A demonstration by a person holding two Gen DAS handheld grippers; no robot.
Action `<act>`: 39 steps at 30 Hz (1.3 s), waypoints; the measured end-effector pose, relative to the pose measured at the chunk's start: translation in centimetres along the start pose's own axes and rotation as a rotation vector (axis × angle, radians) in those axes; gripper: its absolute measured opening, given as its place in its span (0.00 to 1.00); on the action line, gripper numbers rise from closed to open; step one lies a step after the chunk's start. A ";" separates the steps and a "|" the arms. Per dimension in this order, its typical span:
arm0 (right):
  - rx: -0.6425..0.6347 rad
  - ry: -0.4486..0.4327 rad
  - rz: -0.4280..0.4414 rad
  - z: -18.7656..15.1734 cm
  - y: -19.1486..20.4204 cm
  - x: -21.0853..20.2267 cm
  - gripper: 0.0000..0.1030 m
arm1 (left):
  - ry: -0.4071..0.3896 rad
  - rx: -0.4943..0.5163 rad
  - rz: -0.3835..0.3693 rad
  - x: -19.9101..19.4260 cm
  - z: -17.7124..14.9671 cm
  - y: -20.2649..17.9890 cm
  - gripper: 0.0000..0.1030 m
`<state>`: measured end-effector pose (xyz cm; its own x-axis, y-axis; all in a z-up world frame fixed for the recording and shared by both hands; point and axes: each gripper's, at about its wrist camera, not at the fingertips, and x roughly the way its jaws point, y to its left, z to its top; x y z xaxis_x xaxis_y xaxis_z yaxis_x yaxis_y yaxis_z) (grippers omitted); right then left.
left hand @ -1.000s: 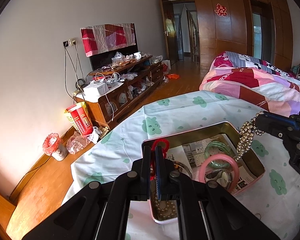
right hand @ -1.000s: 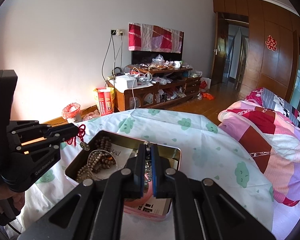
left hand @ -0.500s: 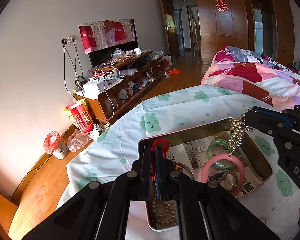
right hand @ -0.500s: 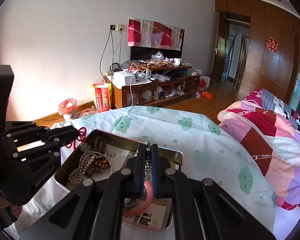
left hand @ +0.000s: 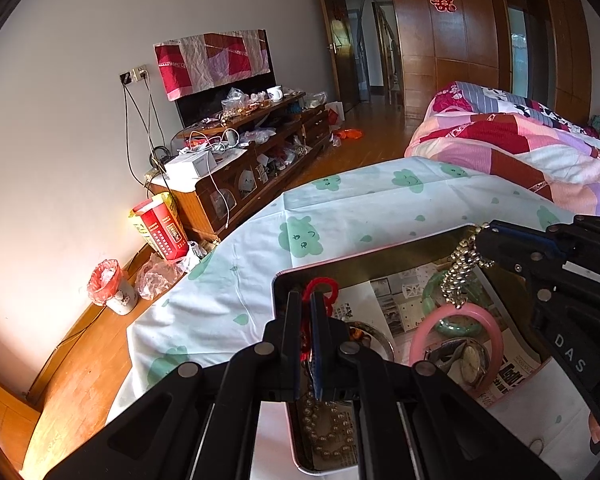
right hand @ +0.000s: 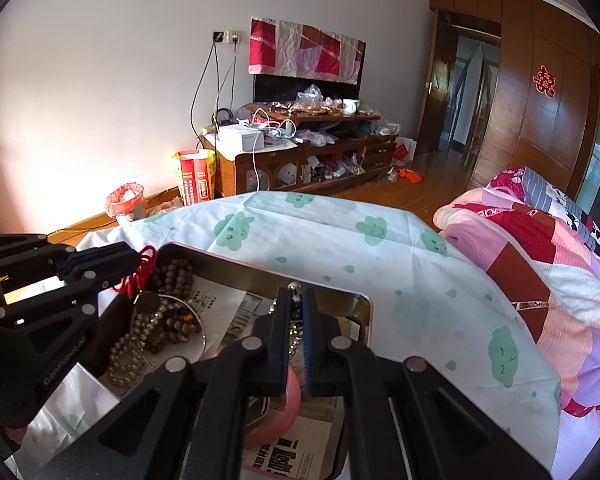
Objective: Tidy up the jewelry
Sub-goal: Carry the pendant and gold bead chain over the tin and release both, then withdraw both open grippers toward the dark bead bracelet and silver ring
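1. Two grippers hang over a tin (left hand: 380,250) that sits on a bed sheet (right hand: 340,232), with bare sheet all round its rim.
2. Left gripper (left hand: 306,312), near the tin's left wall, is pinched on a red cord (left hand: 320,286); beads (left hand: 328,424) trail beneath it.
3. Right gripper (right hand: 297,308), over the tin's right half, is pressed onto a metal chain (left hand: 460,272) that dangles into the tin.
4. Inside, on newspaper (left hand: 380,304): a pink bangle (left hand: 456,344), a green bangle (left hand: 440,292), a watch (left hand: 468,362) and brown beads (right hand: 174,276).
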<state>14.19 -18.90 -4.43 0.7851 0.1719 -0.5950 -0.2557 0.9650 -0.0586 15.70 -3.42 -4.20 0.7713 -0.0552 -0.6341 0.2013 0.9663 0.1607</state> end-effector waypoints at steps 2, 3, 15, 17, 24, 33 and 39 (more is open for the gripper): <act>-0.005 0.006 -0.007 -0.1 0.1 0.3 0.07 | 0.003 0.003 -0.001 0.1 -0.1 -0.1 0.03; -0.007 0.008 -0.009 -0.2 0.1 0.4 0.07 | 0.004 0.003 -0.001 0.2 -0.1 -0.1 0.03; -0.023 0.029 -0.040 -0.8 0.2 1.2 0.25 | 0.018 0.014 0.004 0.5 -0.7 -0.8 0.37; -0.013 0.025 -0.040 -1.1 0.1 0.9 0.54 | 0.001 0.007 0.034 0.2 -0.9 -0.7 0.70; -0.008 0.034 -0.067 -2.7 0.0 -0.8 0.57 | -0.026 0.005 0.041 -1.4 -2.0 0.1 0.73; 0.016 0.047 -0.060 -5.6 -0.6 -4.2 0.62 | -0.017 0.006 0.074 -4.3 -4.3 0.5 0.73; 0.053 0.098 -0.068 -10.1 -1.0 -6.5 0.62 | 0.029 0.040 0.063 -6.4 -8.2 -0.3 0.73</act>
<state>3.68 -23.00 -8.62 0.7400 0.0881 -0.6669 -0.1717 0.9833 -0.0606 5.68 -1.31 -6.40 0.7654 0.0138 -0.6434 0.1769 0.9568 0.2309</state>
